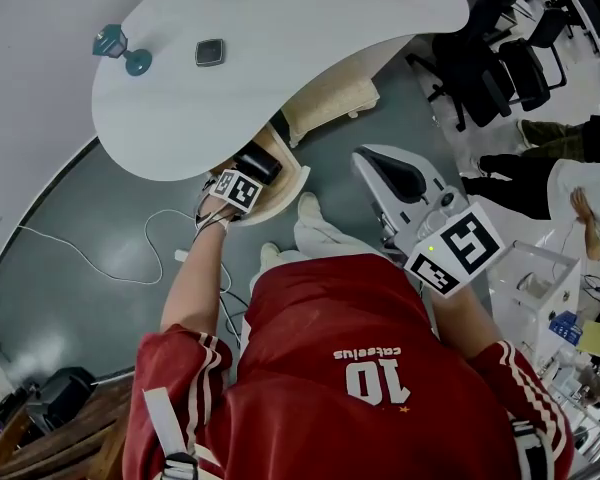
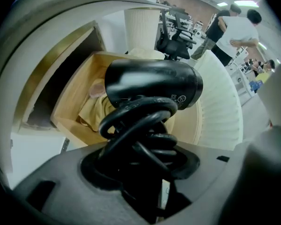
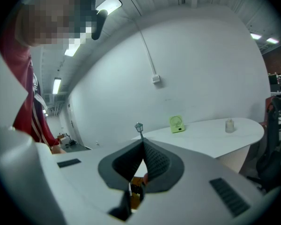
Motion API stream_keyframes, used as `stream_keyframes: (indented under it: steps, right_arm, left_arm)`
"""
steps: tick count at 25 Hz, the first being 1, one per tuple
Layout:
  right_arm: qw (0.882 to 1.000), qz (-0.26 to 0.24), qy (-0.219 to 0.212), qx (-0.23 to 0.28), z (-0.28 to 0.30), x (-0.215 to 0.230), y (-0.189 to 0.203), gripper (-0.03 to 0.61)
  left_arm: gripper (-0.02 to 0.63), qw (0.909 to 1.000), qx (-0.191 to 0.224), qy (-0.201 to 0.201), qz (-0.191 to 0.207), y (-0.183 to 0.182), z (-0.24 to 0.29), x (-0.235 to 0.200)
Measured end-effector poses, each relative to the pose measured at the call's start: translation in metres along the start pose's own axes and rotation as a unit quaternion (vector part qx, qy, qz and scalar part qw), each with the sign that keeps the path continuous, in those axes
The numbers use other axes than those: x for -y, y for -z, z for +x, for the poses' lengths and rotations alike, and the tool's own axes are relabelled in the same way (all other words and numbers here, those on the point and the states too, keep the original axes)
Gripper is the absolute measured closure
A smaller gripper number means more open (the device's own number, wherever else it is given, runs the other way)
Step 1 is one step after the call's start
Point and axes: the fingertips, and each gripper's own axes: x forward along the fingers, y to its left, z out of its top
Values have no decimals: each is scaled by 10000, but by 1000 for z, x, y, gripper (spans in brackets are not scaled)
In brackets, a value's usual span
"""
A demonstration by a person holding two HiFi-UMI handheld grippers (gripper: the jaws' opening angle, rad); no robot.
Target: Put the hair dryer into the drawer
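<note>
The black hair dryer [image 2: 152, 87] hangs just above the open wooden drawer [image 2: 77, 95] under the white table [image 1: 280, 68]. My left gripper [image 2: 140, 142] points straight down and is shut on the dryer's handle and its coiled black cord [image 2: 138, 125]. In the head view the left gripper [image 1: 248, 178] sits over the drawer [image 1: 292, 180] with the hair dryer [image 1: 260, 163] below its marker cube. A yellowish cloth [image 2: 96, 109] lies inside the drawer. My right gripper [image 3: 141, 146] is shut and empty; it is held off to the right [image 1: 368, 166], away from the drawer.
On the table stand a teal lamp figurine [image 1: 120, 50], a small dark square object [image 1: 210, 52], a green fan [image 3: 177, 123] and a small white jar [image 3: 230, 125]. A ribbed white pedestal [image 2: 220, 111] borders the drawer. Office chairs [image 1: 490, 58] and another person [image 1: 580, 198] are at the right. A cable [image 1: 90, 258] trails over the floor.
</note>
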Motion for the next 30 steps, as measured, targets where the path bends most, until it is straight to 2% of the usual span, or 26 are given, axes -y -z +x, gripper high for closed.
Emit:
stream_keyframes:
  steps: [4, 9, 15, 19, 26, 30]
  right_arm:
    - [10000, 36, 20, -13, 0, 9, 1, 574]
    - [9999, 56, 32, -76, 4, 17, 6, 574]
    - [9998, 114, 157, -89, 0, 32, 8, 574]
    - [9995, 175, 223, -104, -2, 38, 9, 574]
    - [9994, 212, 268, -79, -5, 38, 11, 574]
    - [9995, 227, 229, -32, -4, 32, 9, 574]
  left_arm:
    - [365, 9994, -151, -99, -296, -8, 10, -1]
    - [364, 9950, -340, -114, -933, -11, 19, -10]
    - [359, 9933, -552, -99, -1009, -12, 34, -12]
    - [353, 9885, -835, -118, -1253, -4, 26, -12]
    - [313, 9916, -780, 151, -1021, -8, 19, -3]
    - [311, 9953, -493, 289, -784, -10, 24, 6]
